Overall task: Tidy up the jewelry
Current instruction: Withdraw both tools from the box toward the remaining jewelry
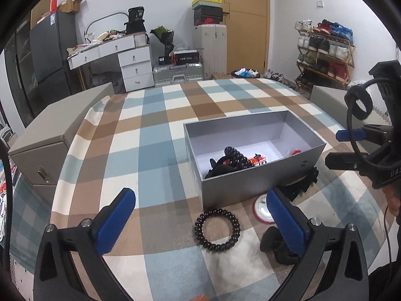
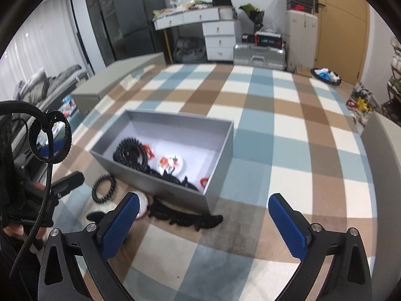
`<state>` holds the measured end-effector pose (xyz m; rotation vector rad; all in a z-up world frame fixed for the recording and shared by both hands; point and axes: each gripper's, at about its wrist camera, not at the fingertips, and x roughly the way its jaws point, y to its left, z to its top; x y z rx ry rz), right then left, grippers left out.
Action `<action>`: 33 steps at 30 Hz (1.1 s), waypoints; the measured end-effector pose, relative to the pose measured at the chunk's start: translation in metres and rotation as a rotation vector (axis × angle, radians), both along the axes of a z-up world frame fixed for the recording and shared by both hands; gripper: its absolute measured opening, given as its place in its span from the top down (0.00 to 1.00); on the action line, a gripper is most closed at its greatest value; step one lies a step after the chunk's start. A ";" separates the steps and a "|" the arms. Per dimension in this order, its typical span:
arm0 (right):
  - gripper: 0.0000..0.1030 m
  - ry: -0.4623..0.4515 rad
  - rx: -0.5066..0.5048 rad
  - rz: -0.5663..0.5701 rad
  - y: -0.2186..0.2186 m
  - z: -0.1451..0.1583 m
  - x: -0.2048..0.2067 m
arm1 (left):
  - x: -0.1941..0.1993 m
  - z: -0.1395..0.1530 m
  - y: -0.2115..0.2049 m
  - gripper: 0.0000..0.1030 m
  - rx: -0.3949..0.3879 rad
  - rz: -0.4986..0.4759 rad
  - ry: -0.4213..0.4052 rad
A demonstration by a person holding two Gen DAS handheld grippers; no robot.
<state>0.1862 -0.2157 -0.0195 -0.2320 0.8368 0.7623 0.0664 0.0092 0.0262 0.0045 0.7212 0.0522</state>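
Observation:
A grey open box (image 1: 258, 175) (image 2: 160, 185) stands on the checked tablecloth and holds black bead strings (image 1: 235, 159) (image 2: 130, 150) and red-and-white pieces (image 2: 170, 163). A black bead bracelet (image 1: 217, 230) (image 2: 104, 188) lies on the cloth in front of the box. A round red-rimmed piece (image 1: 262, 209) (image 2: 142, 204) and a black feathery piece (image 2: 185, 217) (image 1: 300, 185) lie beside it. My left gripper (image 1: 200, 215) is open, just short of the bracelet. My right gripper (image 2: 204, 223) is open and empty above the cloth near the box's corner.
Grey chests stand at the table's left (image 1: 57, 130) and right (image 1: 328, 95) edges. Behind are a white desk (image 1: 120, 52), a fridge (image 1: 52, 55), suitcases (image 1: 210, 50) and a shoe rack (image 1: 325, 52). The right gripper also shows at the right of the left wrist view (image 1: 371, 148).

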 end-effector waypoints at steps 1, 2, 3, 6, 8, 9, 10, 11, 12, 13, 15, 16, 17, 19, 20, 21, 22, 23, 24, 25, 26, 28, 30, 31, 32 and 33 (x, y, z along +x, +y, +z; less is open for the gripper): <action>0.00 0.003 -0.008 0.004 0.001 -0.002 0.000 | 0.002 -0.001 0.002 0.01 -0.009 0.003 0.009; 0.00 0.008 -0.025 0.008 0.003 -0.005 0.000 | 0.003 -0.002 0.003 0.01 -0.019 0.005 0.015; 0.00 0.010 -0.038 0.011 0.004 -0.008 -0.001 | 0.002 -0.003 0.004 0.01 -0.024 0.008 0.019; 0.00 0.018 -0.064 0.014 0.007 -0.015 0.001 | 0.004 -0.008 0.006 0.01 -0.022 0.020 0.038; 0.00 0.026 -0.081 0.016 0.008 -0.020 0.003 | 0.004 -0.010 0.007 0.01 -0.020 0.029 0.049; 0.00 0.028 -0.091 0.014 0.009 -0.023 0.004 | 0.003 -0.011 0.008 0.01 -0.019 0.034 0.053; 0.00 0.029 -0.100 0.013 0.010 -0.024 0.004 | 0.004 -0.012 0.010 0.01 -0.019 0.040 0.058; 0.00 0.032 -0.116 0.010 0.011 -0.028 0.005 | 0.004 -0.013 0.010 0.01 -0.019 0.043 0.063; 0.00 0.034 -0.133 0.006 0.012 -0.031 0.005 | 0.004 -0.014 0.011 0.01 -0.021 0.047 0.071; 0.00 0.033 -0.146 0.005 0.013 -0.033 0.006 | 0.005 -0.015 0.013 0.01 -0.025 0.050 0.076; 0.00 0.031 -0.165 0.009 0.016 -0.036 0.005 | 0.005 -0.017 0.014 0.01 -0.029 0.054 0.083; 0.00 0.031 -0.165 0.011 0.017 -0.037 0.005 | 0.005 -0.018 0.015 0.01 -0.030 0.056 0.086; 0.00 0.029 -0.165 0.014 0.018 -0.038 0.004 | 0.005 -0.018 0.016 0.01 -0.031 0.057 0.089; 0.00 0.024 -0.167 0.016 0.022 -0.038 0.002 | 0.005 -0.019 0.018 0.01 -0.034 0.061 0.093; 0.00 0.021 -0.167 0.023 0.024 -0.039 0.001 | 0.004 -0.019 0.018 0.01 -0.037 0.060 0.094; 0.00 0.021 -0.166 0.027 0.026 -0.040 0.000 | 0.004 -0.019 0.018 0.01 -0.040 0.058 0.096; 0.00 0.022 -0.165 0.032 0.028 -0.041 -0.001 | 0.004 -0.020 0.018 0.01 -0.041 0.055 0.098; 0.00 0.023 -0.165 0.035 0.030 -0.042 -0.002 | 0.005 -0.020 0.018 0.01 -0.040 0.054 0.099; 0.00 0.025 -0.169 0.037 0.032 -0.043 -0.002 | 0.004 -0.020 0.018 0.01 -0.037 0.052 0.102; 0.00 0.025 -0.171 0.039 0.033 -0.044 -0.003 | 0.004 -0.021 0.017 0.01 -0.034 0.050 0.105; 0.00 0.028 -0.169 0.044 0.035 -0.045 -0.003 | 0.005 -0.021 0.018 0.01 -0.030 0.049 0.108; 0.00 0.039 -0.153 0.053 0.037 -0.046 -0.004 | 0.004 -0.021 0.018 0.01 -0.024 0.052 0.111; 0.01 0.040 -0.151 0.055 0.039 -0.046 -0.005 | 0.005 -0.021 0.019 0.01 -0.028 0.053 0.112; 0.01 0.032 -0.157 0.052 0.041 -0.047 -0.005 | 0.005 -0.021 0.020 0.01 -0.030 0.053 0.114; 0.01 0.026 -0.164 0.047 0.042 -0.048 -0.005 | 0.005 -0.022 0.020 0.01 -0.031 0.054 0.114; 0.01 0.019 -0.169 0.040 0.043 -0.048 -0.005 | 0.005 -0.022 0.021 0.01 -0.030 0.056 0.114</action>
